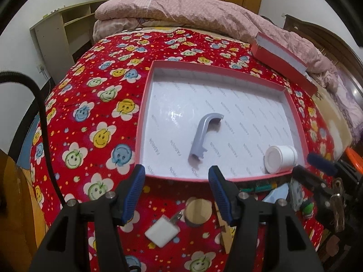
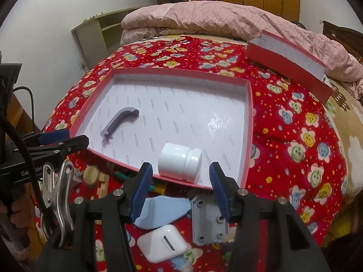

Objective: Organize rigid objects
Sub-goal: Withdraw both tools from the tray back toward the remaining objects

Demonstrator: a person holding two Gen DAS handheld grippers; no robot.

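Observation:
A shallow red box (image 1: 145,104) (image 2: 248,104) with a white lining lies on the flowered bedspread. In it lie a grey curved handle (image 1: 202,136) (image 2: 120,122) and a white jar on its side (image 1: 280,158) (image 2: 180,161). My left gripper (image 1: 177,176) is open and empty, just before the box's near edge. My right gripper (image 2: 180,174) is open and empty, its fingers on either side of the jar's near end, above the box's near rim. Loose items lie before the box: a white square block (image 1: 162,231), a wooden disc (image 1: 197,208), a white earbud case (image 2: 162,246), a grey plate (image 2: 208,219).
The box lid (image 1: 281,61) (image 2: 288,65) leans on the pink quilt (image 1: 204,13) at the back right. A metal clip (image 2: 57,192) and a pale blue piece (image 2: 163,210) lie near the front. The right gripper shows in the left view (image 1: 317,167).

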